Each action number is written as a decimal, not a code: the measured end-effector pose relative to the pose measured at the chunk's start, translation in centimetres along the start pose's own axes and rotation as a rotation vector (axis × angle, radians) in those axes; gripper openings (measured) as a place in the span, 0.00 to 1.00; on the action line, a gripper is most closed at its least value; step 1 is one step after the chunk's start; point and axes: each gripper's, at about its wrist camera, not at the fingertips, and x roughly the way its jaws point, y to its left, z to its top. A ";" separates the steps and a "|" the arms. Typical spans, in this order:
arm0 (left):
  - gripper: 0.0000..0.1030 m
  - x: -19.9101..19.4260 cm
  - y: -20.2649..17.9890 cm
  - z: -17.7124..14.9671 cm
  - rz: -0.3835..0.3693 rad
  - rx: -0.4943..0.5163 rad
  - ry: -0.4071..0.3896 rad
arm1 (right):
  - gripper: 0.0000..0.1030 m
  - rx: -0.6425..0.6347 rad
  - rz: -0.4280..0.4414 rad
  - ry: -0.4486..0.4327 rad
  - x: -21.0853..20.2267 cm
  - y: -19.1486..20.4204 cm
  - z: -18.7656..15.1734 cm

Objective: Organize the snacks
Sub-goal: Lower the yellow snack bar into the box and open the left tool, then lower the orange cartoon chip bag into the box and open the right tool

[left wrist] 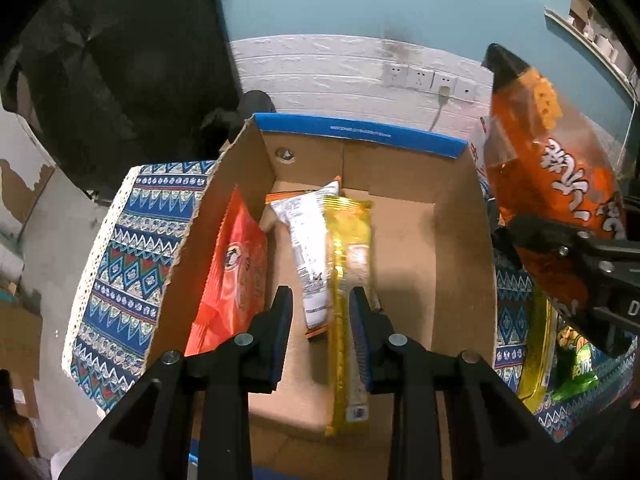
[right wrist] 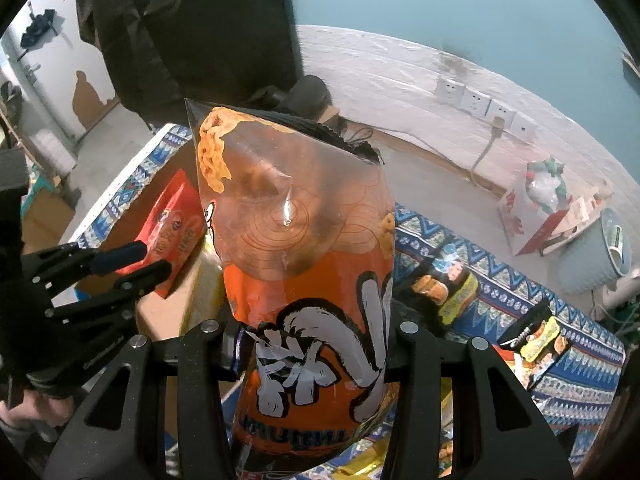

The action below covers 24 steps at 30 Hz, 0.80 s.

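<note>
An open cardboard box (left wrist: 452,240) stands on the patterned cloth. Inside lie a red packet (left wrist: 232,276) against the left wall, a white packet (left wrist: 308,248) and a long yellow packet (left wrist: 350,300). My left gripper (left wrist: 322,344) is open and empty, hovering over the box above the yellow packet. My right gripper (right wrist: 312,356) is shut on a big orange snack bag (right wrist: 296,240) and holds it upright in the air. That bag (left wrist: 548,176) hangs just right of the box in the left wrist view. The left gripper (right wrist: 136,264) shows at the left of the right wrist view.
The patterned cloth (left wrist: 128,256) covers the table. Yellow and black snack packets (right wrist: 452,284) (right wrist: 536,336) lie on it to the right. A green packet (left wrist: 576,364) lies right of the box. A white carton (right wrist: 532,216) and pale bin (right wrist: 596,256) stand on the floor by the wall.
</note>
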 end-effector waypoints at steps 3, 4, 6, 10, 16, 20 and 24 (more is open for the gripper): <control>0.28 -0.6 0.9 0.0 0.002 -0.017 -0.003 | 0.43 -0.013 0.007 0.004 0.4 0.8 0.3; 0.28 -0.8 1.2 -0.1 0.003 -0.024 -0.005 | 0.43 -0.016 0.010 0.004 0.4 1.0 0.3; 0.29 -1.3 2.0 -0.1 0.005 -0.040 -0.011 | 0.43 -0.023 0.019 0.007 0.7 1.7 0.5; 0.35 -1.9 3.5 -0.2 0.011 -0.076 -0.019 | 0.43 -0.041 0.035 0.013 1.4 3.0 1.0; 0.35 -2.5 5.1 -0.6 0.022 -0.110 -0.024 | 0.43 -0.061 0.053 0.025 2.6 4.9 1.6; 0.36 -2.7 5.7 -0.8 0.024 -0.119 -0.021 | 0.44 -0.063 0.071 0.041 3.5 5.9 1.9; 0.38 -2.9 6.1 -0.9 0.027 -0.122 -0.025 | 0.44 -0.076 0.073 0.050 4.2 6.7 2.0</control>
